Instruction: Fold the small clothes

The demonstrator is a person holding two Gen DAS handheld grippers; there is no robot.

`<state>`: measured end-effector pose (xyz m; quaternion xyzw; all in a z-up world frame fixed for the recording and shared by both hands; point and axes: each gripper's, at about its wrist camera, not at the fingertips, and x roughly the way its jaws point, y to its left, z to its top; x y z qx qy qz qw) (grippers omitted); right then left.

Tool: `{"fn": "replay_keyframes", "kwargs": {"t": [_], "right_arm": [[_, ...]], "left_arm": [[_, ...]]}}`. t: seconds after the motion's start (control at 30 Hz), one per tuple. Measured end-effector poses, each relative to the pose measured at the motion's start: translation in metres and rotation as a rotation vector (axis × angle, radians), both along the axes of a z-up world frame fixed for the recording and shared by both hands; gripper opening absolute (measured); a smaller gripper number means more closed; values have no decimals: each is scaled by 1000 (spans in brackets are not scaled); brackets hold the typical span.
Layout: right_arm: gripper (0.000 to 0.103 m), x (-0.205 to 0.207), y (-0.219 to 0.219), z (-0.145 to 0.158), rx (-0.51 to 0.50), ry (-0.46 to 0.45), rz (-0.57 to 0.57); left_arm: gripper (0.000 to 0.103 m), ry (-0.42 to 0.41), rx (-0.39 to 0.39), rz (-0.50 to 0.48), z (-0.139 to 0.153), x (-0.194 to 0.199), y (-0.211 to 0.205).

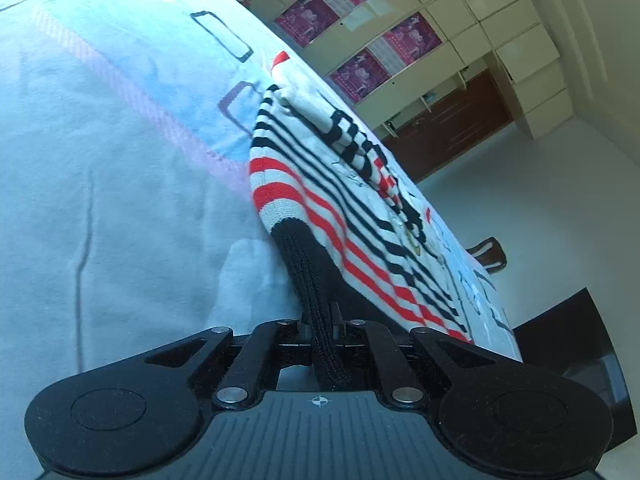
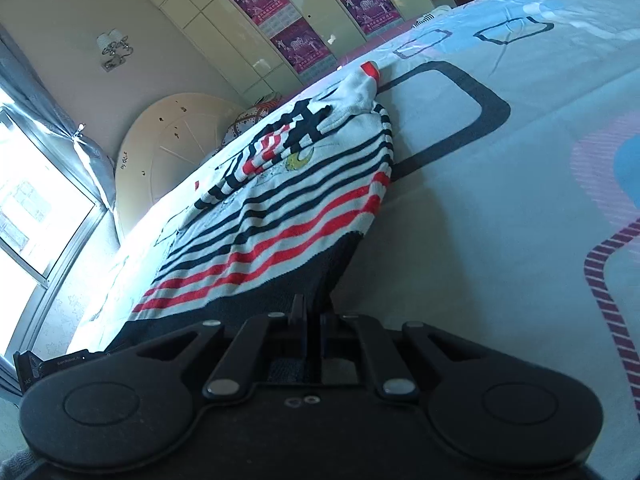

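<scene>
A small knitted sweater (image 1: 320, 184) with black and red stripes on white and a black ribbed hem lies on the bed. Its sleeves are folded in over the body. My left gripper (image 1: 326, 320) is shut on the black hem at one bottom corner. My right gripper (image 2: 314, 312) is shut on the black hem at the other bottom corner of the sweater (image 2: 288, 208). Both corners are lifted slightly off the bed while the upper part rests on it. The left gripper's body shows at the lower left of the right wrist view (image 2: 52, 364).
The bed sheet (image 1: 100, 140) is pale blue with pink bands and dark rectangle outlines, also in the right wrist view (image 2: 520, 160). A wardrobe with purple posters (image 1: 372, 20) stands beyond the bed. A white headboard (image 2: 168, 148) and a window (image 2: 36, 220) are at left.
</scene>
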<state>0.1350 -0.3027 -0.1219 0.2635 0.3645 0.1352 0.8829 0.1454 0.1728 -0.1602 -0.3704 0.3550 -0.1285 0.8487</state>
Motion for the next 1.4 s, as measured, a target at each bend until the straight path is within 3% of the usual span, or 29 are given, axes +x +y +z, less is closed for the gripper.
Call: {"fn": "replay_keyframes", "kwargs": {"t": [0.1,0.27,0.43,0.6,0.8,1.0,1.2,1.4], "right_arm": [[6,3,-3,-20,-36,67,-6],[6,0,-4,-22,-3,53,-27],[6,3,-4,0,-17,-20,-8],[6,25,-1,40,-73,-133,17],[6,80,3,85,-128,-241,24],[6,154,7,107,-150,-274,-5],[6,238,16,104,-181,-266,-21],[6,312,19,73,-180,-195,-33]], "left_arm": [[4,23,-6,20,-15,-2,5],[4,24,3,43,-13,3,1],[4,-31,1,75,7,4,0],[4,-149,21,88,50,24,0],[4,-230,60,67,94,86,-4],[4,-264,52,49,112,172,-2],[4,-244,46,26,105,260,-1],[4,-152,85,10,76,329,-1]]}}
